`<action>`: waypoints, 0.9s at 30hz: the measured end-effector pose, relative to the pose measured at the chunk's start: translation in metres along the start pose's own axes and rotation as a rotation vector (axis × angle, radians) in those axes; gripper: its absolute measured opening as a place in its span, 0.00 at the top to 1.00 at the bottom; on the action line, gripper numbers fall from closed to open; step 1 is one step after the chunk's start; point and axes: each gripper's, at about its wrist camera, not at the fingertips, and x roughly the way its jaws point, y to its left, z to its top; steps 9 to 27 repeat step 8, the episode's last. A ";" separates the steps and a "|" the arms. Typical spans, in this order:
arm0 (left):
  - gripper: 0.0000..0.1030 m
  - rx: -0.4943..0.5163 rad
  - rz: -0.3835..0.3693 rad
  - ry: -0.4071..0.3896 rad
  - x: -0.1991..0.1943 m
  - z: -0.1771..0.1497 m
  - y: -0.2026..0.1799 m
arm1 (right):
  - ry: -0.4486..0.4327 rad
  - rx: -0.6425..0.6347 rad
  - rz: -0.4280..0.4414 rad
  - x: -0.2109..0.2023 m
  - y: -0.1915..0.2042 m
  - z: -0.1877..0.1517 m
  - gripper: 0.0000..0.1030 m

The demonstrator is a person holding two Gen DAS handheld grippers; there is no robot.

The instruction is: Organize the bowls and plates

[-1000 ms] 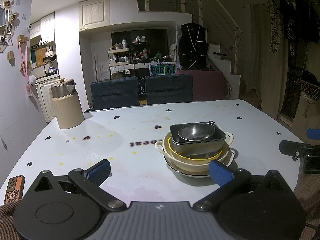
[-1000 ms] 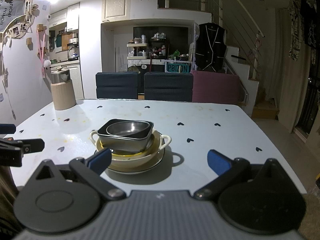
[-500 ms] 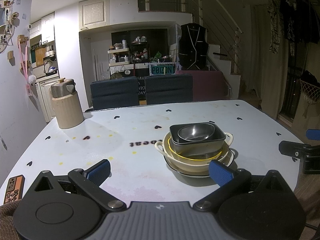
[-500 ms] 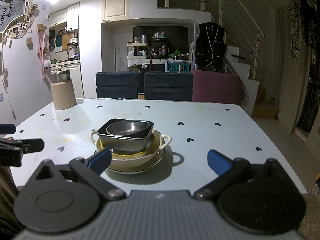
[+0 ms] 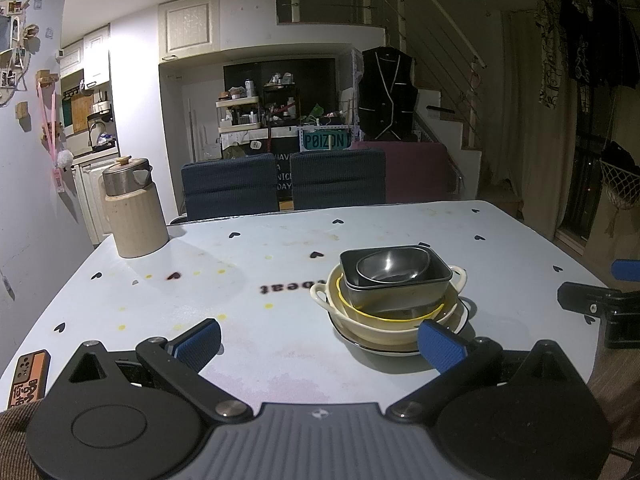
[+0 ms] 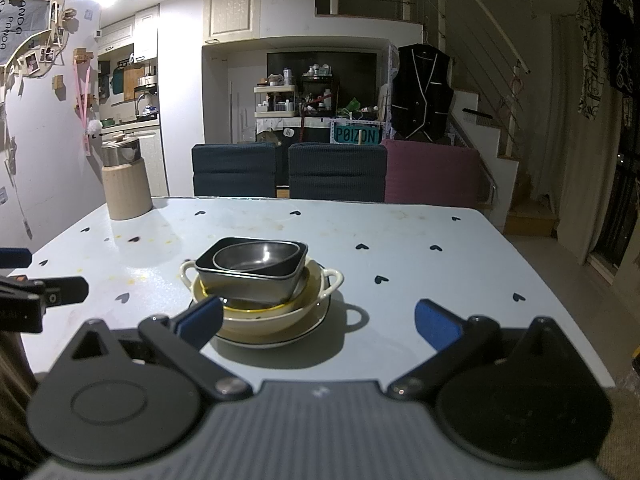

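A stack of dishes stands near the table's front edge: a steel bowl point(image 5: 394, 266) point(image 6: 256, 255) nested in a dark square dish point(image 5: 400, 292) point(image 6: 248, 284), inside a cream two-handled bowl point(image 5: 376, 320) point(image 6: 260, 318), on a black-rimmed plate point(image 5: 460, 320) point(image 6: 276, 338). My left gripper point(image 5: 320, 342) is open and empty, with the stack just beyond its right fingertip. My right gripper point(image 6: 316, 318) is open and empty, with the stack behind its left fingertip. Each gripper shows at the edge of the other's view.
A beige jug with a steel lid point(image 5: 134, 210) point(image 6: 125, 180) stands at the table's far left. A small orange-and-black box point(image 5: 28, 378) lies at the near left corner. Dark chairs point(image 5: 280, 186) line the far edge of the pale heart-printed table point(image 5: 280, 264).
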 end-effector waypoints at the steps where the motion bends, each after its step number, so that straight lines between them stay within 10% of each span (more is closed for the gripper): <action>1: 0.00 0.000 0.000 0.000 0.000 0.000 0.000 | 0.000 0.000 0.000 0.000 0.000 0.000 0.00; 27: 0.00 -0.001 -0.001 0.001 0.000 0.000 0.000 | 0.000 0.000 0.001 0.000 0.000 0.000 0.00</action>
